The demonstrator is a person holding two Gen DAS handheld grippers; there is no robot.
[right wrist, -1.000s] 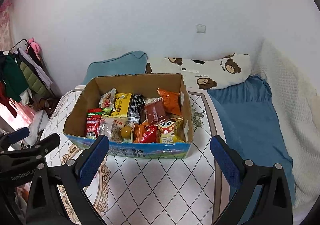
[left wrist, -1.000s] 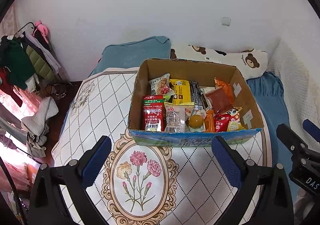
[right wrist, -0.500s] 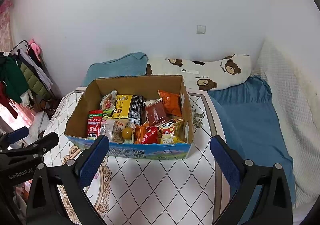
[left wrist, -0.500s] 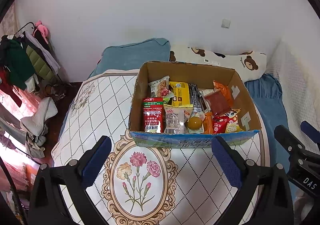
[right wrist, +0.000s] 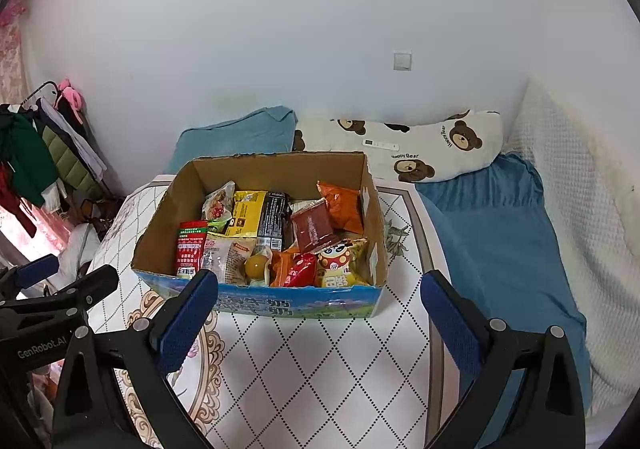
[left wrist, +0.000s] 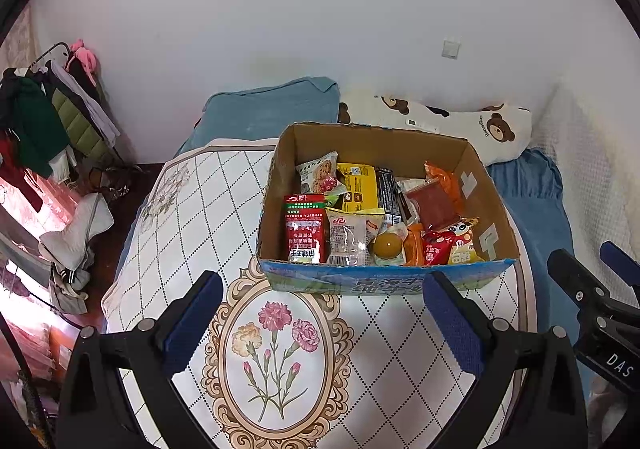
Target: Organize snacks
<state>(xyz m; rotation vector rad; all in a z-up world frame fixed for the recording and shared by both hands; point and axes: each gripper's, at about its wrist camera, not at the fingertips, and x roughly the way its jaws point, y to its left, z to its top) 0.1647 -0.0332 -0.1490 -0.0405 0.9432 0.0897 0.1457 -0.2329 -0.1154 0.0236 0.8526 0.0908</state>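
An open cardboard box [left wrist: 372, 139] [right wrist: 280, 165] with a blue printed front stands on a quilted white cloth [left wrist: 192, 209] [right wrist: 320, 361]. Inside lie several snack packets: a red packet [left wrist: 305, 227] [right wrist: 190, 247] at the left, a yellow packet [left wrist: 357, 193] [right wrist: 248, 213], an orange bag [left wrist: 444, 179] [right wrist: 340, 203] and a round yellow jelly cup [left wrist: 387, 245] [right wrist: 256, 266]. My left gripper [left wrist: 322, 313] hovers open just short of the box front, empty. My right gripper [right wrist: 318, 315] is open too, nothing between its fingers, level with the box's blue front.
Behind the box lie a teal pillow [left wrist: 276, 109] [right wrist: 240, 133] and a bear-print pillow [left wrist: 460, 125] [right wrist: 424, 145]. A blue sheet [right wrist: 496, 241] covers the bed at right. A clothes rack [left wrist: 44, 117] stands at far left, with clothing on the floor [left wrist: 76, 225].
Both grippers have drawn back slightly and tilted up; the box sits a bit lower and farther in both views. Jaws stay open.
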